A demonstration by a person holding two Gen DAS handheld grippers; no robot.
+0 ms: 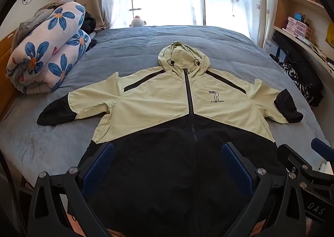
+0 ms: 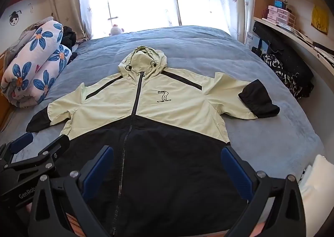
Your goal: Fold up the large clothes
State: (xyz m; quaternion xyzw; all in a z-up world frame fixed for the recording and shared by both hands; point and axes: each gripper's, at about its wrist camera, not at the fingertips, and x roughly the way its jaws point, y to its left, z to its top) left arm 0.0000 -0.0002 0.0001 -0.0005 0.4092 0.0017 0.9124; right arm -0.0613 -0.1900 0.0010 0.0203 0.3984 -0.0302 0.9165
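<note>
Hooded jacket [image 1: 183,111] spread flat, zipped; pale-green top, black bottom.

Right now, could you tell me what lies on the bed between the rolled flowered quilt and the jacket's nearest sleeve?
Nothing: only bare blue bedcover separates the flowered quilt from the jacket sleeve, in both wrist views.

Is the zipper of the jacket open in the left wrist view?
No, the zipper of the jacket runs closed up to the hood.

Pale green and black jacket [image 1: 167,111], blue bedcover [image 1: 125,49], blue-flowered quilt [image 1: 48,49].
</note>
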